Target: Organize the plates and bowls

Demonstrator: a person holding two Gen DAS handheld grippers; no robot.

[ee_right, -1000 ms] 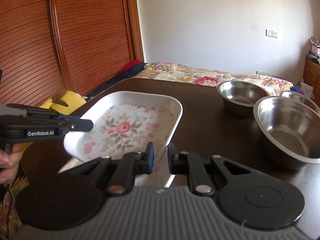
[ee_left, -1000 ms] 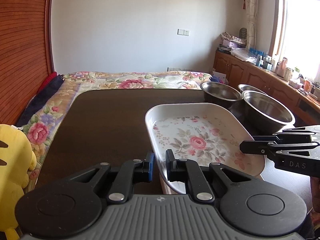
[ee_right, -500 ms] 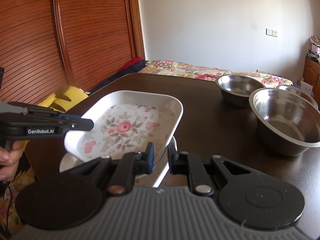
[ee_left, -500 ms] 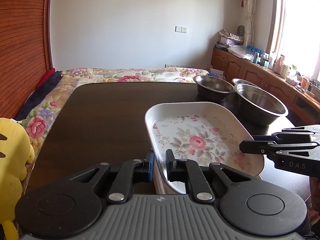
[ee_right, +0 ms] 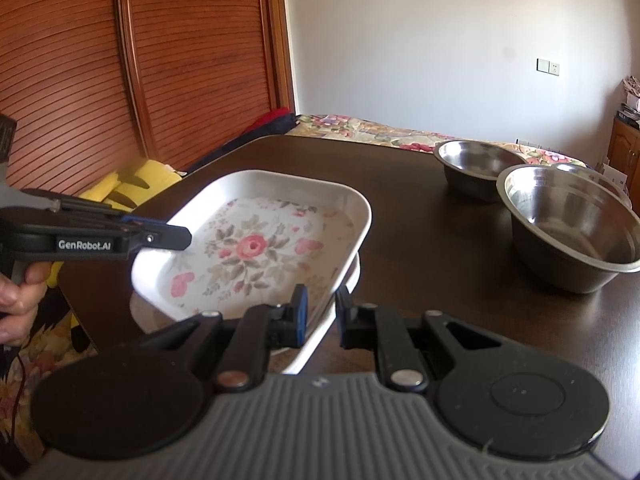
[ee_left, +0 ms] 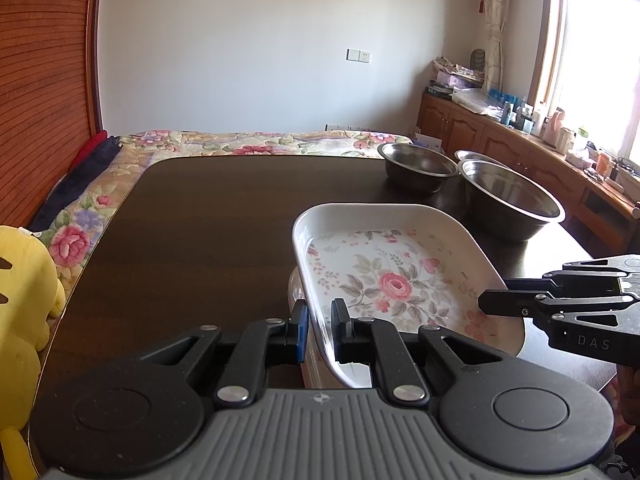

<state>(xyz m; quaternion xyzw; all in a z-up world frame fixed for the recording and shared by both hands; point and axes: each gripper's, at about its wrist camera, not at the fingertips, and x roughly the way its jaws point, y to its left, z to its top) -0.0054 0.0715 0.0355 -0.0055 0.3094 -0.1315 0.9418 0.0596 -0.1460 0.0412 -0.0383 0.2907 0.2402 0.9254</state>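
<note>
A white rectangular dish with a rose pattern [ee_left: 392,276] [ee_right: 248,248] is held just above the dark table [ee_left: 200,240], tilted slightly. My left gripper [ee_left: 319,320] is shut on its near rim. My right gripper [ee_right: 322,312] is shut on the opposite rim and shows at the right in the left wrist view [ee_left: 492,304]. In the right wrist view the left gripper [ee_right: 160,238] reaches in from the left. A white plate [ee_right: 354,276] [ee_left: 294,284] lies directly under the dish, mostly hidden. Three steel bowls [ee_left: 418,162] [ee_left: 512,200] [ee_left: 472,155] stand at the far right.
A yellow plush toy [ee_left: 20,300] sits off the table's left edge. A bed with a floral cover [ee_left: 240,140] lies beyond the table, and wooden cabinets [ee_left: 520,140] line the window wall. A person's hand [ee_right: 16,300] grips the left tool.
Both grippers have drawn back and lowered with the dish, so it sits closer over the white plate. The steel bowls now look farther away.
</note>
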